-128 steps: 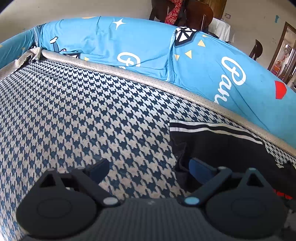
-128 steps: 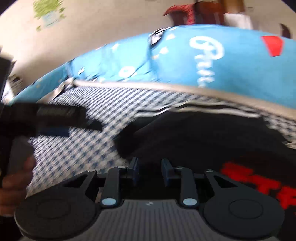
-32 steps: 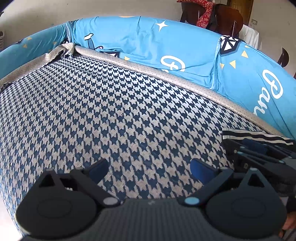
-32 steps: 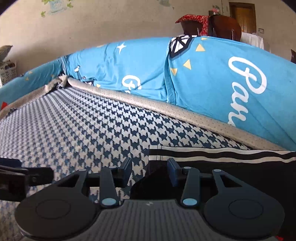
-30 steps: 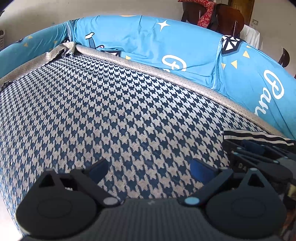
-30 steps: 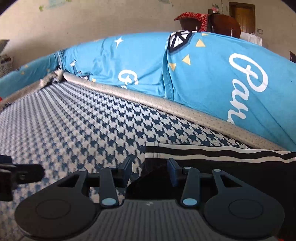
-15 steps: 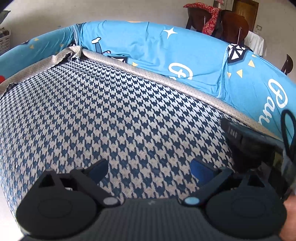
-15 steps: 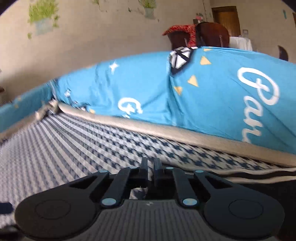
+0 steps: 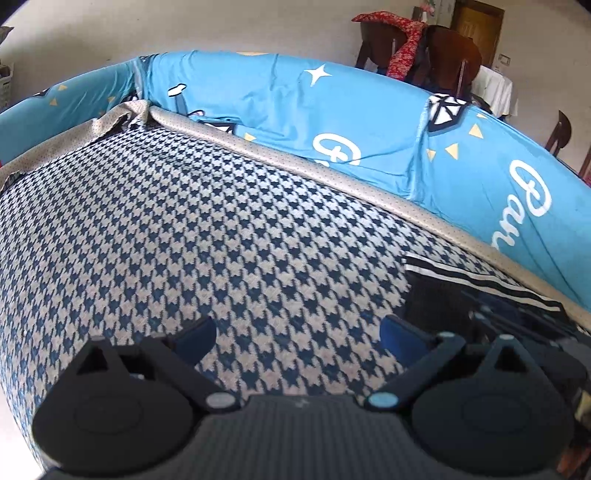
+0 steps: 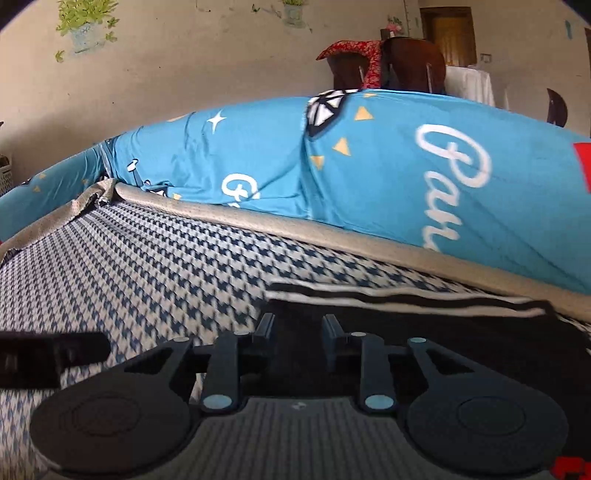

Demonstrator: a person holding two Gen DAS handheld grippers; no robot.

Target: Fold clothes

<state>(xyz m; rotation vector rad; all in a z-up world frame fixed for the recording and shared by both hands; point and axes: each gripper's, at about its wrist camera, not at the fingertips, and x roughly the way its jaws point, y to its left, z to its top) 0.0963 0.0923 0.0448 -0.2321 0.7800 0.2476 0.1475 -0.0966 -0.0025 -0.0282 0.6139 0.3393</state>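
- The black garment [image 10: 424, 332] with its striped hem [image 10: 406, 301] lies flat on the seat, directly ahead of and under the right gripper [image 10: 297, 330]. From the left gripper [image 9: 295, 336] it sits off to the right, just past the right finger.
- It looks like thin knit fabric: light, limp, likely to sag and crease when lifted. It is not fragile, though a single layer could slip out of a shallow pinch.
- The striped hem corner nearest the right gripper seems the best hold, being thicker and easy to find. A second corner along the same edge would keep the fold square.
- The right gripper's fingers stand apart over the dark cloth, gripping nothing that can be seen.
- The left gripper is spread wide and empty above bare cushion.
- The houndstooth cushion [image 9: 184, 240] beneath both tools is soft and textured, so cloth should drag slightly rather than slide.
- Beyond the tools runs a beige piped edge [image 9: 332, 177], then a blue printed backrest cover [image 9: 295, 107].
- Farther off stand a plain wall [image 10: 184, 74], dark wooden chairs [image 10: 413, 62] with red cloth draped over them, and a door [image 10: 448, 33].
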